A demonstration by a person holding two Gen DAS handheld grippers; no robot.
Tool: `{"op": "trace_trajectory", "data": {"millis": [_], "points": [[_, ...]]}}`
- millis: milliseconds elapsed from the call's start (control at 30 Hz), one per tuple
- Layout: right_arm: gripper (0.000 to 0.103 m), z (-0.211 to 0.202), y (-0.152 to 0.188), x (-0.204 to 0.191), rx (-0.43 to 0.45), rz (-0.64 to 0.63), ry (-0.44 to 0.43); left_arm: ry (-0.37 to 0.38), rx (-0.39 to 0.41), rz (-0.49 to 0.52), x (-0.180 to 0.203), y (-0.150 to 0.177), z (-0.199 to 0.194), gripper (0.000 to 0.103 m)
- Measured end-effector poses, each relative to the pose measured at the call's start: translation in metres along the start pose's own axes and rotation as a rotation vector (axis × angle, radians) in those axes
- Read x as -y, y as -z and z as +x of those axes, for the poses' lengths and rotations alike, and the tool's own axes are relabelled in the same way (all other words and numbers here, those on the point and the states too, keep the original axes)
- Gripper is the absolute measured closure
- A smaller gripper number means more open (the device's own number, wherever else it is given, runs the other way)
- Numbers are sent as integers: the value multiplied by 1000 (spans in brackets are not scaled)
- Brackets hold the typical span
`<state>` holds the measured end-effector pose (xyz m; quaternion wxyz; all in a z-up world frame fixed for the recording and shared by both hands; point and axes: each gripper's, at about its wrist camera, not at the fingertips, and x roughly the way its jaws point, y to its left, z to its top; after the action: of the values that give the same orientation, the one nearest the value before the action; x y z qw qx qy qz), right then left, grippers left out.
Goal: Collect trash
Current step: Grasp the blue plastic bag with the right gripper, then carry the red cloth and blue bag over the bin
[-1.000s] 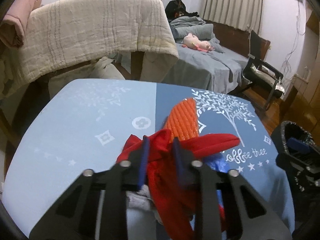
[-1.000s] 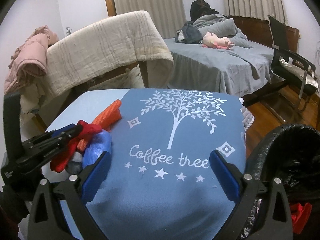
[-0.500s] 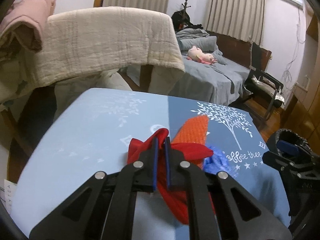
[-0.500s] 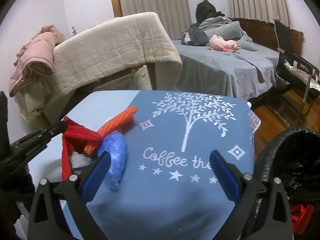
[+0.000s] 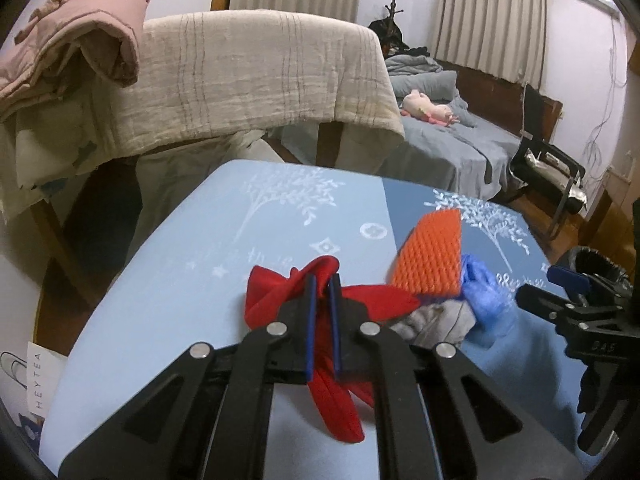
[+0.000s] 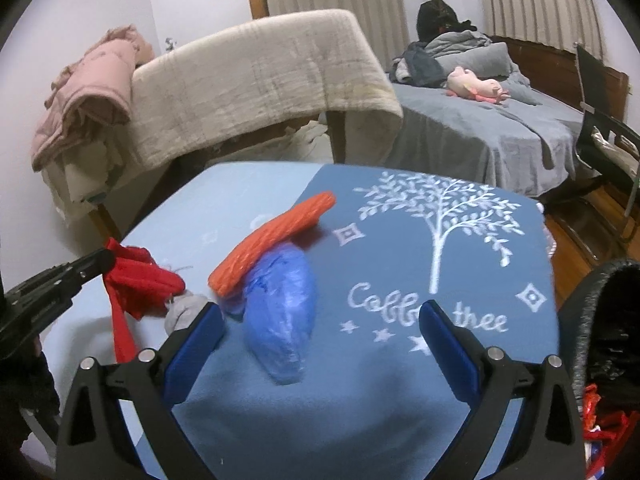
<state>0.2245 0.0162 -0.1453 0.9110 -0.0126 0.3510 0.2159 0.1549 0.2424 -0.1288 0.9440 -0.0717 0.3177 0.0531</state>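
A red rag [image 5: 320, 312] is pinched between the nearly closed jaws of the left gripper [image 5: 323, 280], its loose end hanging below them over the counter [image 5: 192, 264]. Just beside it lie an orange mesh piece [image 5: 430, 256], a blue plastic bag [image 6: 280, 308] and a grey wad [image 5: 436, 320]. The right gripper [image 6: 320, 316] is held wide apart, the blue bag lying between its fingers. A black bin [image 6: 604, 320] is seen at the right.

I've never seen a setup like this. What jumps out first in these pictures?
Brightest is the red cloth scrap, pinched between the shut fingers of the left gripper at the near left of the blue table. Just beyond lie an orange ribbed piece leaning on a crumpled blue plastic bag, with the open right gripper hovering over them. A black-lined trash bin stands off the table's right edge.
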Motion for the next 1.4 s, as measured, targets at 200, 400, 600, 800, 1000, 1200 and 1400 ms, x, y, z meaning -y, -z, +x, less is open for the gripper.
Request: {"op": "trace_trajectory", "data": {"millis": [200,400,600,800,1000,1200,1400], "points": [[14,21,9,-13,-51,-22,-8,-2,-14,12,1,11,4,97],[58,44,9,-18,-116,-7,-54,8,-17,-3,-1,14,4,97],[68,36,8,-17,-113,-5,-84,33,4,-3,5,11,-5,97],[68,9,6,-10,-73,6,-67,83,38,8,24,5,-22,97],[68,-29,8,6,-31,24,-49,158,70,37,53,0,-45,97],[68,-66,13,30,5,51,-21,246,84,69,92,-2,-61,97],[68,-106,18,60,51,82,27,327,89,114,135,-3,-67,97]]}}
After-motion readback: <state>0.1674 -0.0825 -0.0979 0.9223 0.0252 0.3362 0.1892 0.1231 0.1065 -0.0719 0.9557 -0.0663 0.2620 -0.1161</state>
